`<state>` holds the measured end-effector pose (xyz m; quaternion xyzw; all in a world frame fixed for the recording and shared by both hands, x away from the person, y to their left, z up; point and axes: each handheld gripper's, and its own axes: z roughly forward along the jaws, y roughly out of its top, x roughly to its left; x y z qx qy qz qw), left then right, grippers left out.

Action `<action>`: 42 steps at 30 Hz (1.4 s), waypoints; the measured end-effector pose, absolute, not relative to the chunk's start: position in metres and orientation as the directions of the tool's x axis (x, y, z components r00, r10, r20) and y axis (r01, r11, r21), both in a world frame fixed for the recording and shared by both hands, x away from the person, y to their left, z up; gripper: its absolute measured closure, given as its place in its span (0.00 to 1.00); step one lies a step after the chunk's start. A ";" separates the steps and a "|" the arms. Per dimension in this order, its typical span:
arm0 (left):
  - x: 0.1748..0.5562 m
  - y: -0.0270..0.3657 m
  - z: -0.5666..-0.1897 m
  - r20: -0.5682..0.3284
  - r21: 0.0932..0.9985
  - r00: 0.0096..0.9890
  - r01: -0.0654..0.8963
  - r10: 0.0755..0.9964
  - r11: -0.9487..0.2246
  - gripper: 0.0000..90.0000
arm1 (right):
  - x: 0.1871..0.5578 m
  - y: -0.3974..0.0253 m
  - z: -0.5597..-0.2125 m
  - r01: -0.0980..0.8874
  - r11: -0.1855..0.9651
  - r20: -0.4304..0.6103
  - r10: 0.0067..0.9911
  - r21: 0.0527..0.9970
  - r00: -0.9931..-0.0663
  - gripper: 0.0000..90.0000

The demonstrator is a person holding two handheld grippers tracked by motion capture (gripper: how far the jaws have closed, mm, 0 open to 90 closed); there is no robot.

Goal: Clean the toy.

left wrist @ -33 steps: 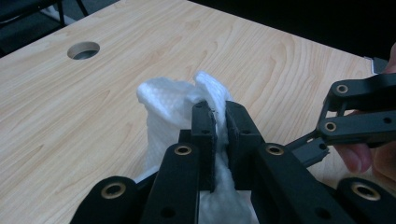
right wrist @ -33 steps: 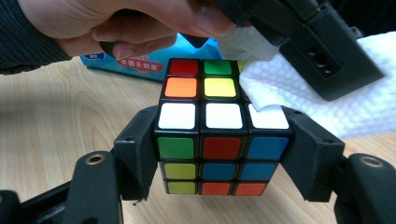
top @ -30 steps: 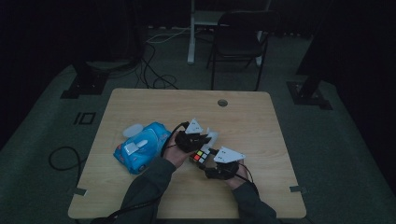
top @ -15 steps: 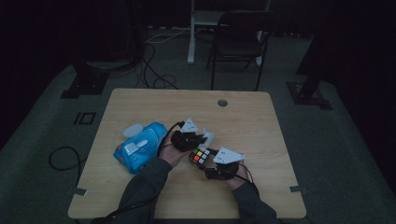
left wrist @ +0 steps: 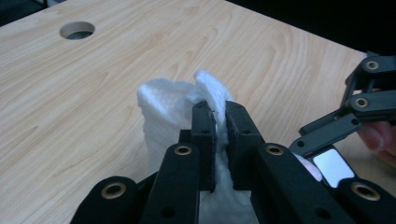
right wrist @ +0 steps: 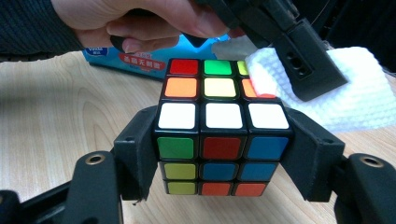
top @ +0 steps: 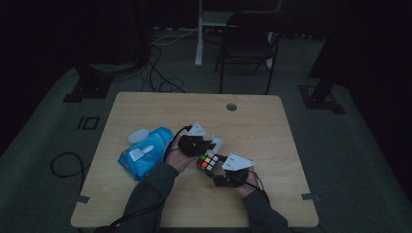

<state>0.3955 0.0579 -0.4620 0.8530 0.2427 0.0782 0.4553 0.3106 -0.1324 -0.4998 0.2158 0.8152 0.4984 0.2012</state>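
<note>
A scrambled Rubik's cube (right wrist: 219, 140) sits clamped between the two jaws of my right gripper (right wrist: 219, 154), just above the table; it appears in the high view too, cube (top: 208, 161) and right gripper (top: 224, 170). My left gripper (left wrist: 219, 126) is shut on a white wet wipe (left wrist: 170, 105) that bunches up around its jaws. In the right gripper view that wipe (right wrist: 359, 93) lies over the cube's upper right corner, under the left gripper's black jaw. From above, the left gripper (top: 210, 144) sits just left of and behind the cube, the wipe (top: 216, 143) at its tip.
A blue pack of wet wipes (top: 145, 152) lies on the wooden table (top: 272, 126) to the left of the hands. A cable hole (top: 231, 107) is near the table's far edge. A chair (top: 248, 43) stands beyond the table.
The left gripper with the wipe has shifted slightly over the cube's top. The right gripper and cube have stayed in place.
</note>
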 end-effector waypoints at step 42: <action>0.395 0.068 -0.443 -0.200 0.843 0.941 0.307 0.272 -0.441 0.94 | 0.300 -0.141 -0.474 0.054 0.394 -0.128 0.422 0.917 -0.898 0.39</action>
